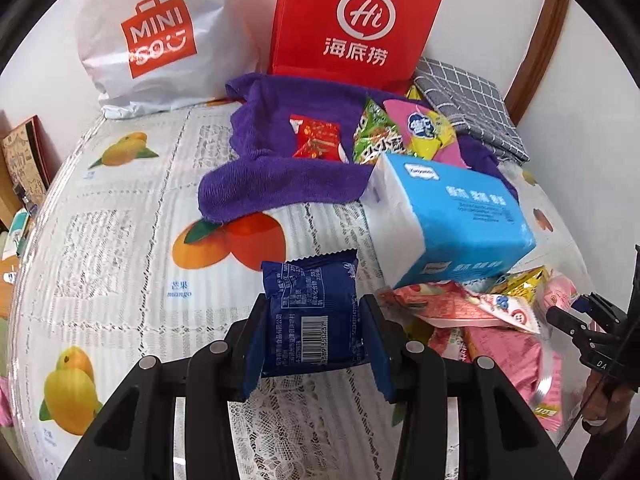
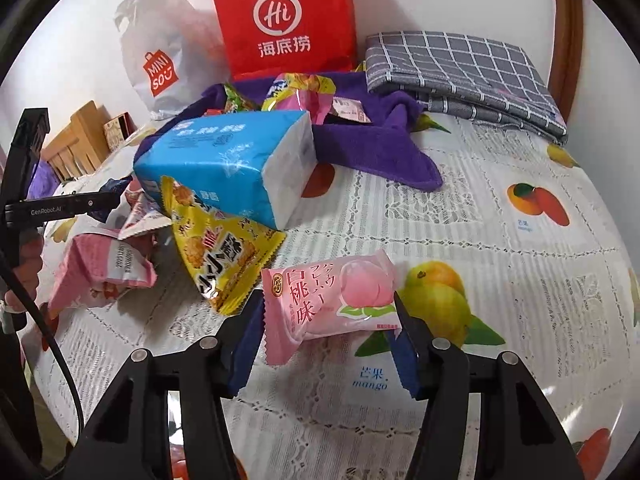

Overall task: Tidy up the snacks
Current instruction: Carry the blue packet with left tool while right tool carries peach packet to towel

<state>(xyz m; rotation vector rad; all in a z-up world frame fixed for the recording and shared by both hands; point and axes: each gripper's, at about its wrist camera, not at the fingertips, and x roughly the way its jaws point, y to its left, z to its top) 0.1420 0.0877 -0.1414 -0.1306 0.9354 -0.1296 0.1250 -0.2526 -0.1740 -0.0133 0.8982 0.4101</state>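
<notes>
Left gripper (image 1: 314, 330): we see it clamped on a dark blue snack packet (image 1: 310, 312), lifted above the fruit-print tablecloth (image 1: 120, 240).
Right gripper (image 2: 328, 320): only our right view shows its jaws around a pink peach snack (image 2: 332, 304); the pads appear to touch both ends.
Tissue pack (image 2: 224, 164): beside the loose snack pile (image 2: 160, 248).

Bright, even indoor light with soft shadows; glare on the glossy tablecloth (image 2: 520, 280) right of the fingers (image 2: 404, 344); fisheye bending, dark corners

Black tool (image 1: 314, 338); blue pads (image 1: 380, 356); silver screws (image 1: 218, 346)
</notes>
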